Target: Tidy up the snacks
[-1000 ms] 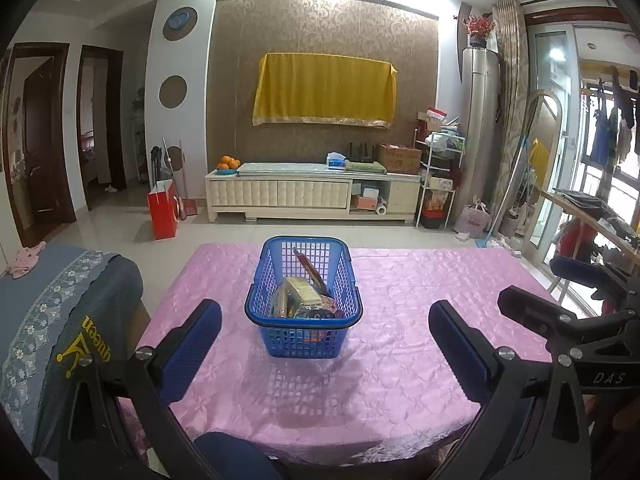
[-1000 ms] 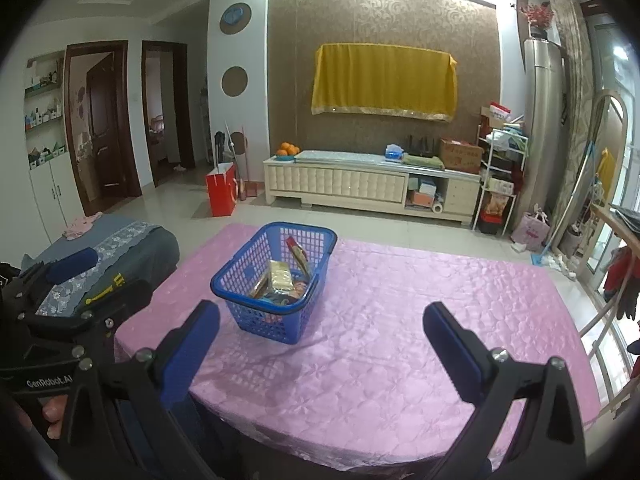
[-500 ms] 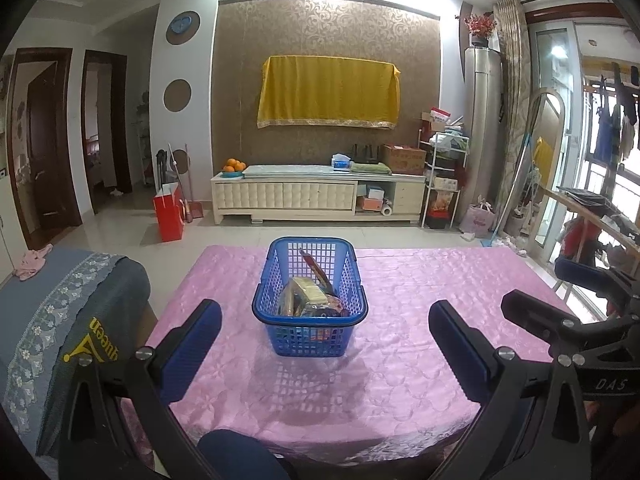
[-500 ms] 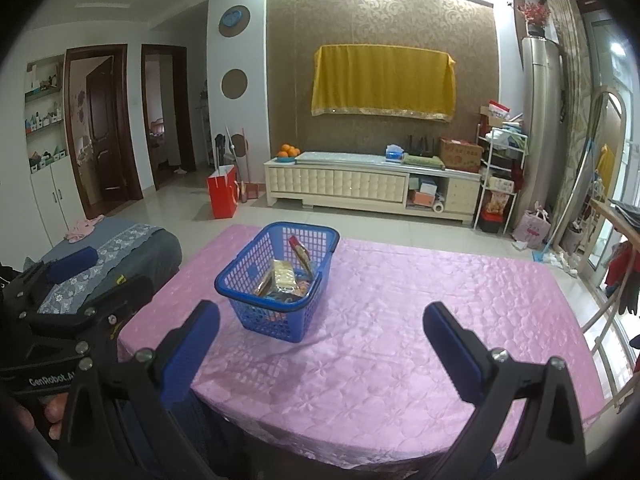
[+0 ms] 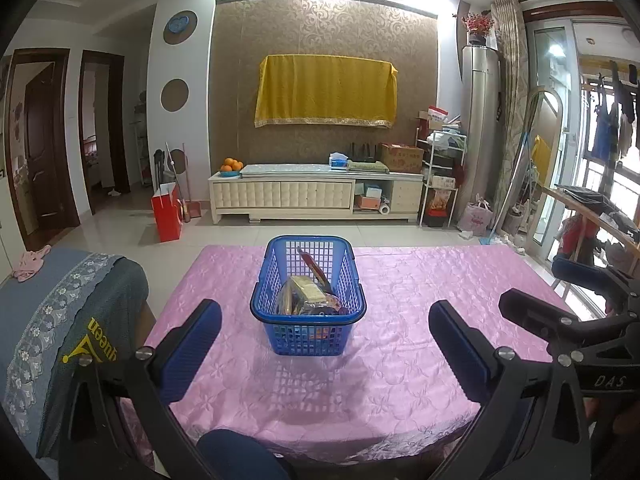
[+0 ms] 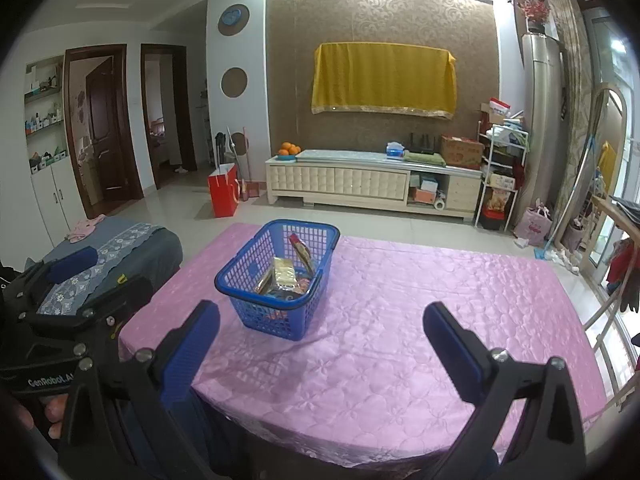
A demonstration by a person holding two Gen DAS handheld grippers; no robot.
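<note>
Table (image 5: 420, 280): covered by a pink quilted cloth; both of my grippers hang over its near edge.
Couch (image 5: 60, 312): grey-blue cover with a lace strip, just beside the table's left edge.
Basket (image 5: 308, 300): blue plastic mesh, upright on the cloth, left of the table's middle and well apart from my fingers.
Left gripper (image 5: 325, 344): my jaws stand wide, nothing between the blue pads, pointed at the basket.
Right gripper (image 6: 320, 344): my jaws likewise wide and empty, basket ahead and to the left.
Snacks (image 5: 306, 292): several packets piled inside the basket; a red one (image 6: 301, 249) leans upright against its far wall.
</note>
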